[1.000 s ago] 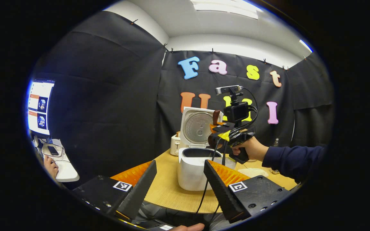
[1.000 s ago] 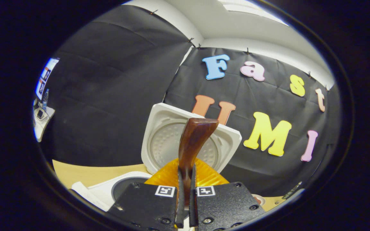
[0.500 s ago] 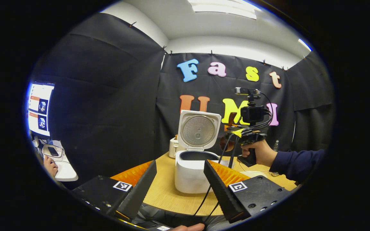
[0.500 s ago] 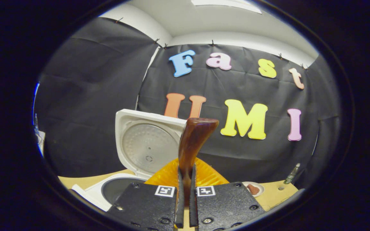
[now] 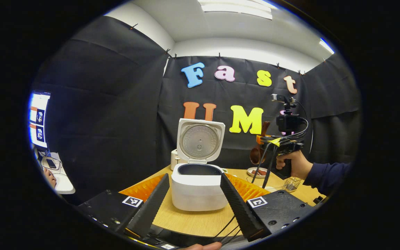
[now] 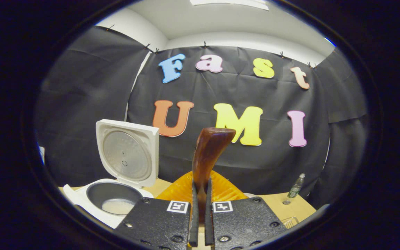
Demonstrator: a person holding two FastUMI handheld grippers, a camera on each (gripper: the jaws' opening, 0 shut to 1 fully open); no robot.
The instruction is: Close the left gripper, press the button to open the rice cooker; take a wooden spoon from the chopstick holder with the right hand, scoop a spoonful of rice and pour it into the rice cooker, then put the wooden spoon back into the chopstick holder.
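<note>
Wooden spoon [image 6: 208, 156], glossy dark brown, clamped upright in right tool [image 6: 200, 222].

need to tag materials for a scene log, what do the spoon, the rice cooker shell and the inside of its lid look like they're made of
Wooden spoon: dark brown wood, glossy, probably varnished; highlights run along the handle.
Rice cooker shell: white, smooth and matte with rounded edges, likely plastic.
Inner lid plate: dull grey disc with a soft sheen, apparently metal.

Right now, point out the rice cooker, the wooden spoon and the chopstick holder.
rice cooker [image 5: 196, 189]: left gripper view, front of its body.
wooden spoon [image 6: 207, 152]: right gripper view, its handle above the fingers.
chopstick holder [image 5: 291, 184]: left gripper view, its wire wall.
</note>
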